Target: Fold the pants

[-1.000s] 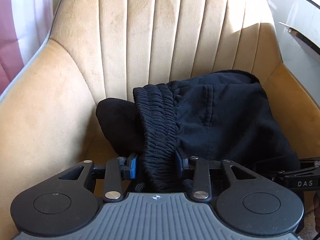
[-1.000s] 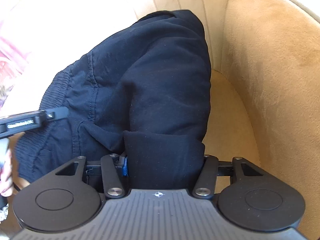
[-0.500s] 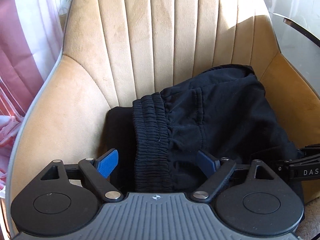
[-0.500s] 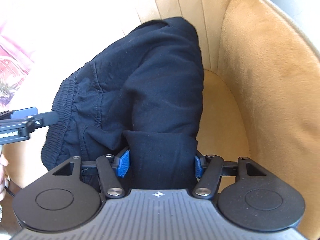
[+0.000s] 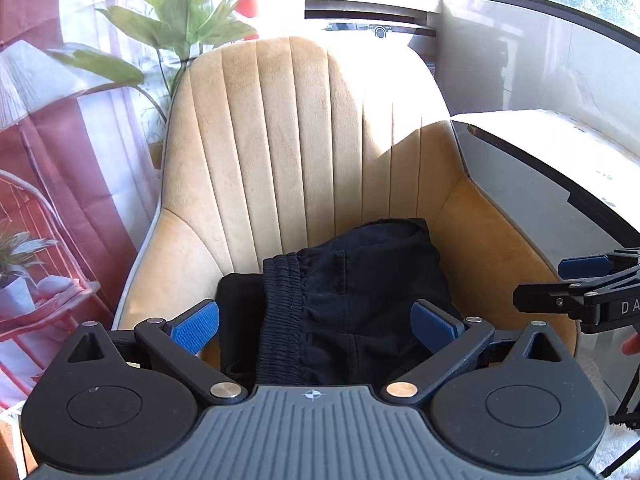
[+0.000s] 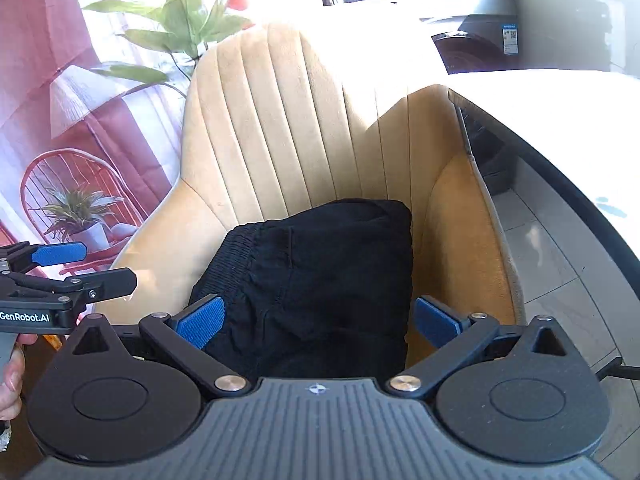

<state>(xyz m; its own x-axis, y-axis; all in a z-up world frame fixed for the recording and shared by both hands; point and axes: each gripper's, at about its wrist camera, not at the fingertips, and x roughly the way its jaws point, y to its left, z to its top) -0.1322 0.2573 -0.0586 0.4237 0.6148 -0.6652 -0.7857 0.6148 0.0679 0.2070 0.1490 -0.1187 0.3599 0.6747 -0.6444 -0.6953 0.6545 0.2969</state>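
Note:
The black pants [image 5: 352,292] lie folded in a bundle on the seat of a tan chair [image 5: 300,140], elastic waistband [image 5: 280,308] to the left. My left gripper [image 5: 316,326] hovers above and in front of them. Its jaws are opening wide and the blue pads [image 5: 196,326] touch no cloth. In the right wrist view the pants [image 6: 320,264] sit in the same spot. My right gripper [image 6: 318,320] is likewise lifted off them, jaws opening, nothing gripped. Each gripper shows at the edge of the other view: the right one [image 5: 560,286], the left one [image 6: 92,268].
The chair's padded arms [image 6: 460,240] curve around the seat. A red patterned curtain [image 5: 60,200] and a leafy plant [image 5: 180,12] stand behind on the left. A white tabletop [image 5: 560,140] runs along the right. A person's hand [image 6: 12,380] holds the left gripper.
Both grippers were shut on the pants' near edge a second ago. They let go, opened wide, and rose and drew back. The bundle stays on the seat.

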